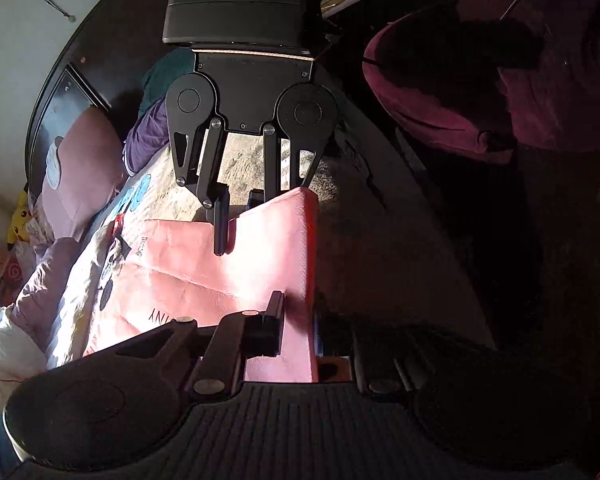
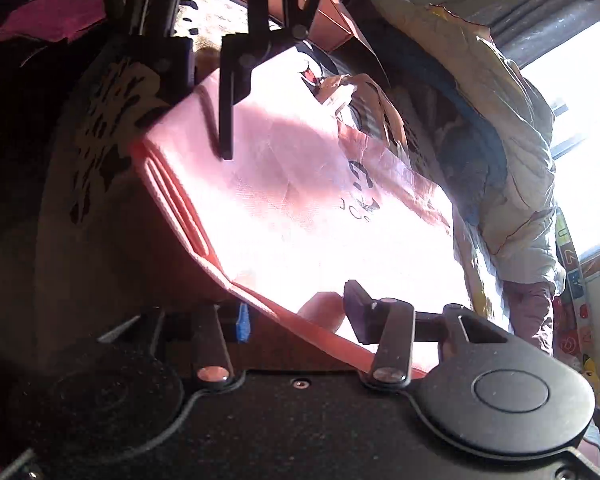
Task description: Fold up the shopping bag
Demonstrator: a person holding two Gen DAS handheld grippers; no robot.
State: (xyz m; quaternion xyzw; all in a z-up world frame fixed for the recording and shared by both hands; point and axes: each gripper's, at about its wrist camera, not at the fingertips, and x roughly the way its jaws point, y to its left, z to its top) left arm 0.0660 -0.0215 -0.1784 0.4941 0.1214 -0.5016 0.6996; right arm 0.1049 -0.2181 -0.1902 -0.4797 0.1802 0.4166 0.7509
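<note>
- Left wrist view: the left tool (image 1: 298, 324) sits at the near edge of the picture, its 2 fingers clenched on the folded edge of the pink shopping bag (image 1: 204, 276).
- The bag lies spread over a bed (image 1: 260, 160) with a printed cover; its raised fold runs from the left tool away to the right tool (image 1: 240, 220), which comes in from the far side.
- The right tool pinches the far end of the same fold, 1 finger (image 1: 220, 228) lying dark across the pink face.
- Black lettering shows on the bag's near left part, too partial to read.
- A purple-pink quilt (image 1: 52, 276) lies bunched at the left, and a yellow plush toy (image 1: 20, 220) sits just beyond it at the far left.
- A person's dark red sleeve (image 1: 440, 92) fills the far right.
- Right wrist view: the right tool (image 2: 300, 316) is near, gripping the bag's (image 2: 300, 200) orange-red doubled edge; 1 finger (image 2: 360, 308) rests on the sunlit top face, the other is under the material in shadow.
- The left tool (image 2: 208, 92) holds the far end of that edge, its finger (image 2: 226, 120) pressed on the pink surface.
- The bag's handles (image 2: 352, 96) lie crumpled at its far side.
- A pale quilt (image 2: 508, 168) is heaped at the right, beside a bright window (image 2: 584, 140).
</note>
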